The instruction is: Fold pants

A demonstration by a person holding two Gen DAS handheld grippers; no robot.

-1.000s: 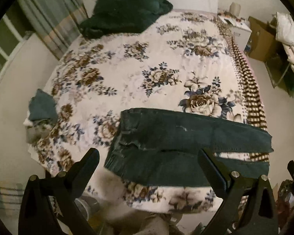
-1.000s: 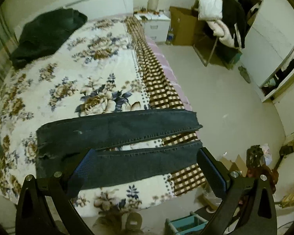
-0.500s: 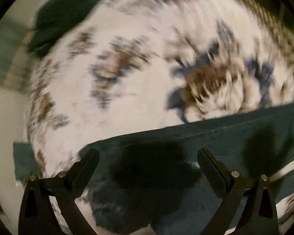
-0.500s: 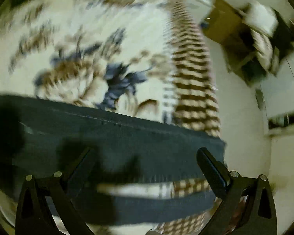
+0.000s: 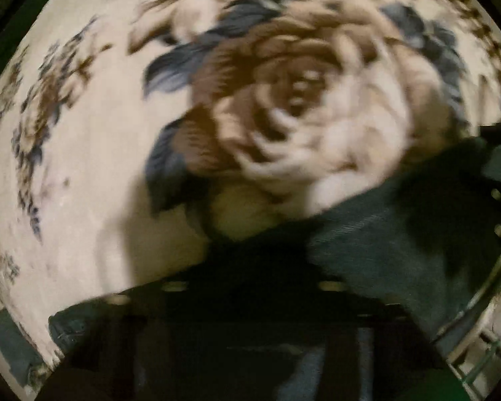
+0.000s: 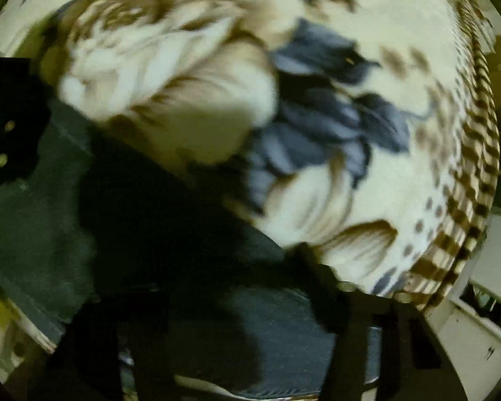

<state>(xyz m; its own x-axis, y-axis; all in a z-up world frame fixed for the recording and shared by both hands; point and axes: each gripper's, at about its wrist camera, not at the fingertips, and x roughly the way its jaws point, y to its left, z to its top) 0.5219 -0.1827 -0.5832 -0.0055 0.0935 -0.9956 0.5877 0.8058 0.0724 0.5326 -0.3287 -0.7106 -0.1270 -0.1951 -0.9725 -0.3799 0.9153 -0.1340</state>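
The dark blue pants (image 5: pixel 384 240) lie on the floral bedspread (image 5: pixel 83 167), and both views are blurred. My left gripper (image 5: pixel 250 254) points down at the pants' upper edge. Its jaws are closing and its dark fingers have come together on the denim. The right gripper (image 6: pixel 243 260) is also down on the pants (image 6: pixel 33 217). Its jaws are closing, still apart, with the denim edge between them. Each gripper shows at the other view's edge: the right gripper (image 5: pixel 497 207) and the left gripper (image 6: pixel 3 133).
A large brown rose with blue leaves (image 5: pixel 300 100) on the bedspread fills the view beyond the pants. The bed's brown checked border (image 6: pixel 477 167) runs down the right, with pale floor and white furniture (image 6: pixel 484 317) past it.
Both grippers have dropped from high above the bed to close over the pants. Their jaws, wide open before, have narrowed, the left far more than the right.
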